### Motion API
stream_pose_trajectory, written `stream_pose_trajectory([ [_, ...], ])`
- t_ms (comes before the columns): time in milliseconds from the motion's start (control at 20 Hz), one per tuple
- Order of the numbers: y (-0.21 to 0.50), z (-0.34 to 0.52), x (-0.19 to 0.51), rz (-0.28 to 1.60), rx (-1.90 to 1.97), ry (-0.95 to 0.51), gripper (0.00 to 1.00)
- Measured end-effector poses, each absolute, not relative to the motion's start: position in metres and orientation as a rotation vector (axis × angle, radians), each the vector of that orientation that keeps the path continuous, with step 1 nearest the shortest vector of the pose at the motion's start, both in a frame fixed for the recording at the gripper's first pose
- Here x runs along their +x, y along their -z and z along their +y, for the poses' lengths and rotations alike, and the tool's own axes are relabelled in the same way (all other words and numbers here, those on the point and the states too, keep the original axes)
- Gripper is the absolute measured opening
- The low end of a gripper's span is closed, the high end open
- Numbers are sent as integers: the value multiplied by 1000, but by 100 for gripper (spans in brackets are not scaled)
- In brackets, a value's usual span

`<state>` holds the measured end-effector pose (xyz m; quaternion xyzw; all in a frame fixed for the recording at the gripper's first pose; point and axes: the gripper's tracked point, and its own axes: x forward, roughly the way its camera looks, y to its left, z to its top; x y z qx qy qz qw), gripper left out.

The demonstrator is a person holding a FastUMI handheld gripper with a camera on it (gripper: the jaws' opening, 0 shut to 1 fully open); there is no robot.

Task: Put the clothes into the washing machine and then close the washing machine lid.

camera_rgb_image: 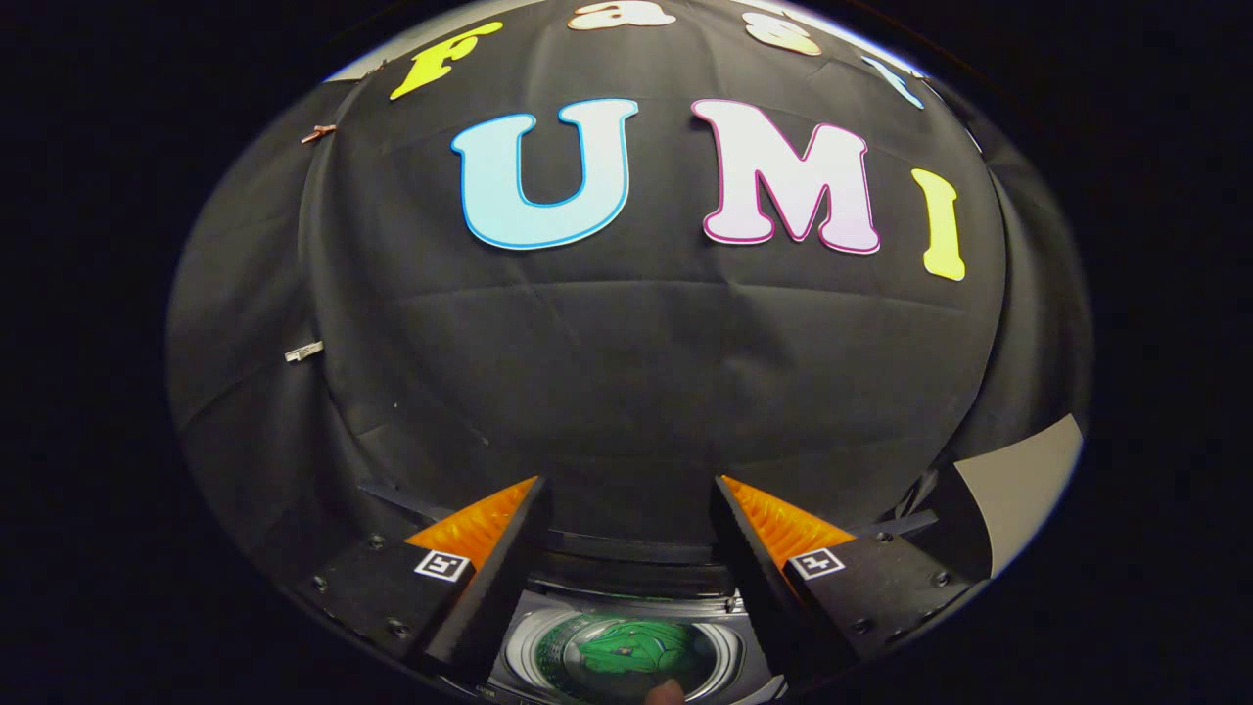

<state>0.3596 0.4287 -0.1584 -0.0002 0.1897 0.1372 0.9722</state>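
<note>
From my remote station I read the claw (626,558) as standing wide open, its two fingers (489,587) spread well apart with nothing between them and nothing in their hold. Low in the gap between the fingers I look down on the washing machine (626,651), seen from above with its round tub open to me. Inside the tub lies a piece of green clothes (636,646), bunched up against the pale ring of the drum wall; I cannot tell how it is folded or whether more than one item is there. The raised washing machine lid (626,548) appears as a dark band standing just behind the tub opening, between the two fingers and below the booth's wall; its exact angle is hard for me to judge in this curved view. A small rounded tip, which I take for a fingertip of a person (668,693), shows at the near rim of the tub, just ahead of the green cloth; it is too small for me to say whether it touches the machine. Beyond the fingers hangs the black cloth wall (626,372) of the booth, with two small clips (303,351) pinned on its left side and a pale panel (1023,480) showing past its right corner.
</note>
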Motion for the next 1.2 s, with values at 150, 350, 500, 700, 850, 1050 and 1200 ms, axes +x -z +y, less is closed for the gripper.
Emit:
stream_pose_trajectory([
  [150, 163, 426, 345, 392, 4, -294, 100],
  [350, 165, 425, 327, 375, 7, -303, 100],
  [500, 169, 423, 312, 331, 5, -307, 100],
  [700, 173, 424, 297, 317, 8, -315, 100],
  [850, 175, 422, 289, 295, 5, -321, 100],
  [1050, 181, 420, 280, 294, 1, -334, 100],
  [1200, 183, 423, 265, 281, -60, -351, 100],
])
